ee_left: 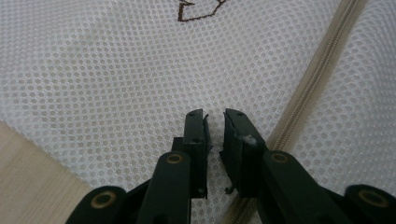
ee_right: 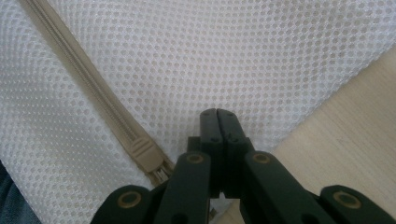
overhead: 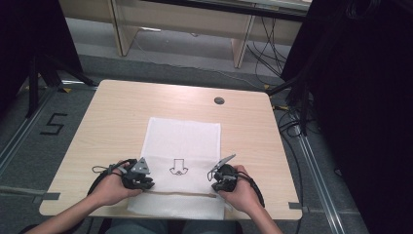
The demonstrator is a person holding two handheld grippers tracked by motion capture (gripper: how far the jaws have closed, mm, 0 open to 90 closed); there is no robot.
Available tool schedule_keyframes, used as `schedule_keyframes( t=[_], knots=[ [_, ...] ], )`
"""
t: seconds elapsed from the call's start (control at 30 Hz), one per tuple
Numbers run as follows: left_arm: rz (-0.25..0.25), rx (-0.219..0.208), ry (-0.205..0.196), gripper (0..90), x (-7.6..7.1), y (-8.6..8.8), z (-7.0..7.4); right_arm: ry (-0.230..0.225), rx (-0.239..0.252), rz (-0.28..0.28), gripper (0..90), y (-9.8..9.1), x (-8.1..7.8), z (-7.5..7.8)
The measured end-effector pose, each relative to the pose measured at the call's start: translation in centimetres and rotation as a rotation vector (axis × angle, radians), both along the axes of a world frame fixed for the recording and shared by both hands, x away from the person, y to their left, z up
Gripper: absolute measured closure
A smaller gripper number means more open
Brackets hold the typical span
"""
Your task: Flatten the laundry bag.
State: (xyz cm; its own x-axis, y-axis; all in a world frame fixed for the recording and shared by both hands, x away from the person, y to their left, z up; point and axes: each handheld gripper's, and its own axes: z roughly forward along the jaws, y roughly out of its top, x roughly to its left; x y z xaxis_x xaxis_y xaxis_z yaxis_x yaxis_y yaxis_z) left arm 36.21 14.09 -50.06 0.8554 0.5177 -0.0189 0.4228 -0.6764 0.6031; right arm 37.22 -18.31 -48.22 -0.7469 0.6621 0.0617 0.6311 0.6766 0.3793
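Mesh laundry bag [overhead: 182, 151] lies flat at the bench's [overhead: 112, 117] near edge: likely light, limp, snag-prone. Best hold: the beige zipper [ee_right: 93, 102] pull [ee_right: 144, 156]. Right tool [overhead: 221, 179] is pinched closed beside the pull; left tool [overhead: 139, 181] stands slightly parted over mesh, gripping nothing. Beyond the bag: grey floor, cables.

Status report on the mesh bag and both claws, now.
Left claw a slit apart over the mesh bag beside the zipper. Right claw shut near the zipper pull. Nothing in the way.
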Motion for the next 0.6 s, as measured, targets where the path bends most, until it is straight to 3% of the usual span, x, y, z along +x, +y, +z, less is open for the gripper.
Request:
schedule_keyframes(
  t=[0.13,0.23,0.3,0.33,0.4,0.43,0.53,0.57,0.6],
  knots=[
    [-0.026,0.029,0.002,78.1,0.1,0.2,0.1,-0.004,0.010,0.006,89.7,-0.2,0.1,0.0],
    [-0.005,0.006,0.000,75.2,0.2,0.3,0.0,-0.002,0.064,-0.036,85.2,-0.8,-0.1,0.5],
    [0.001,-0.003,0.005,74.0,0.2,0.3,0.0,-0.037,0.090,-0.054,82.8,-1.3,-0.1,1.0],
    [-0.015,0.024,0.002,74.0,0.4,0.6,0.1,-0.042,0.099,-0.071,82.4,-1.5,-0.2,1.3],
    [0.024,-0.017,0.003,74.0,0.3,0.4,-0.1,-0.063,0.117,-0.084,81.5,-2.0,-0.3,1.7],
    [0.025,-0.017,0.004,74.0,0.3,0.4,-0.1,-0.068,0.124,-0.091,80.4,-2.2,-0.4,1.8],
    [-0.003,0.020,0.000,73.6,0.5,0.7,0.1,-0.077,0.135,-0.102,78.4,-2.6,-0.4,1.9],
    [0.034,-0.018,-0.007,73.3,0.4,0.5,-0.1,-0.073,0.148,-0.120,76.8,-2.9,-0.4,2.1],
    [0.025,-0.015,-0.014,73.2,0.4,0.6,-0.1,-0.066,0.158,-0.128,75.8,-2.9,-0.4,2.1]
  ],
)
